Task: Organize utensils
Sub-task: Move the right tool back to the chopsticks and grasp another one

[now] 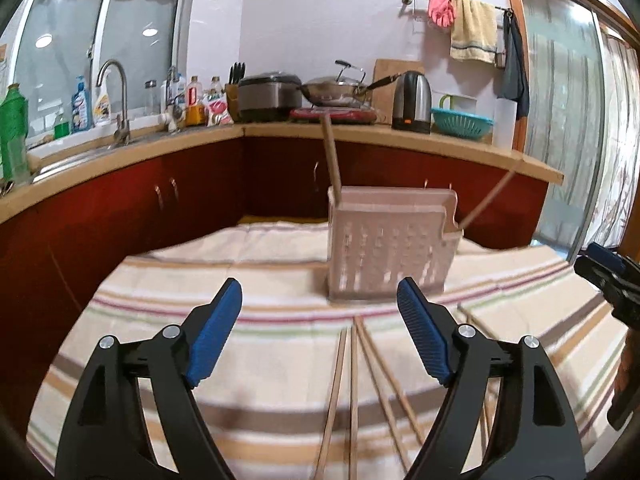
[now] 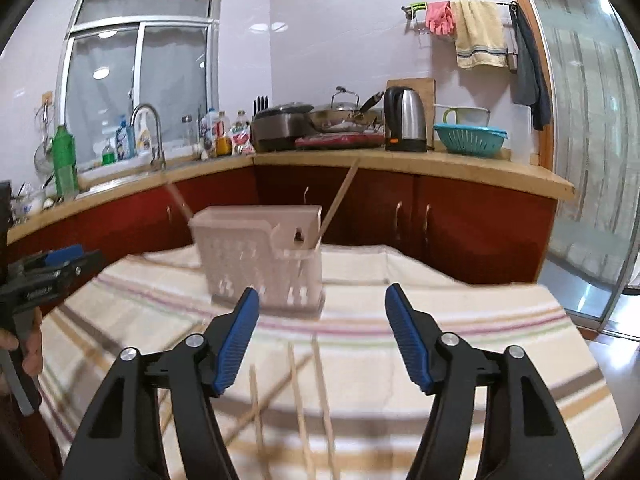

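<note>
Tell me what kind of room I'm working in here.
Almost certainly a home kitchen: a sink with a faucet under the window, a wok on a cooktop and an electric kettle on the counter. The work surface is a table under a striped cloth.

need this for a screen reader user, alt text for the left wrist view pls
Open left tongs hover over loose chopsticks on a striped towel. Beyond them, a pale slotted utensil holder has two chopsticks standing in it, with a kitchen counter behind.
</note>
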`<state>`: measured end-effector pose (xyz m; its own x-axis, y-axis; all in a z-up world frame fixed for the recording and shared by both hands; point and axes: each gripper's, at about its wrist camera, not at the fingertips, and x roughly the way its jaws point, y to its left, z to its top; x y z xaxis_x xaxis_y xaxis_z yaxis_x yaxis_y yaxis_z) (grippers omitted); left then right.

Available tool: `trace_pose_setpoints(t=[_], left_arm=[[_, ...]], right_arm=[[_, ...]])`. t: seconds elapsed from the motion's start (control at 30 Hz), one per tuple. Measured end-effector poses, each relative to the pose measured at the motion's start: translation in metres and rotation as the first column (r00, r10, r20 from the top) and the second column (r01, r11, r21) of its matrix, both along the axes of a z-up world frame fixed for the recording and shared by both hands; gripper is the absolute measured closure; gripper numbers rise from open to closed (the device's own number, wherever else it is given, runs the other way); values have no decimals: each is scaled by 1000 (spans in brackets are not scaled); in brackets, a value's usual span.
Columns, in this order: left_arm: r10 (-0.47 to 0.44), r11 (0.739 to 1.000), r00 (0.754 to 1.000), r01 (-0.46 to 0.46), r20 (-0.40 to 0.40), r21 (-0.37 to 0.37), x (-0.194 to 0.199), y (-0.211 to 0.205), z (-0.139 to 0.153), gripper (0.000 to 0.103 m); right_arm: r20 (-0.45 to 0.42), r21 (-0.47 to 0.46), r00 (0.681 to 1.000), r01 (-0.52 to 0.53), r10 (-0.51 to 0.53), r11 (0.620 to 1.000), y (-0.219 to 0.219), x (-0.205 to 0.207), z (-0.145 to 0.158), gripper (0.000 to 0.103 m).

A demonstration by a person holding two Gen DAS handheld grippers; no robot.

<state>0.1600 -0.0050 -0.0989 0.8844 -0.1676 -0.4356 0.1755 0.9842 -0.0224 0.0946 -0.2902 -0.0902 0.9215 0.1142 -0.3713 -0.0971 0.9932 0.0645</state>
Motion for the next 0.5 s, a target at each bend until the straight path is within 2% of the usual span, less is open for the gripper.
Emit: trace_pose_setpoints(t=[0.13,0.3,0.5], left_arm=[[3,1000,999,-3,-46,6,-24,7,-22,25],[5,998,995,0,-96,57,-50,10,-50,25],[10,998,988,0,-152,65,-74,18,-79,25]], right_arm=[[-39,-7,999,-30,30,1000,7,-31,-26,48],[-119,8,990,-75,76,997,11,-54,-57,57],[-175,14,978,-113,114,993,14,-73,-88,66]])
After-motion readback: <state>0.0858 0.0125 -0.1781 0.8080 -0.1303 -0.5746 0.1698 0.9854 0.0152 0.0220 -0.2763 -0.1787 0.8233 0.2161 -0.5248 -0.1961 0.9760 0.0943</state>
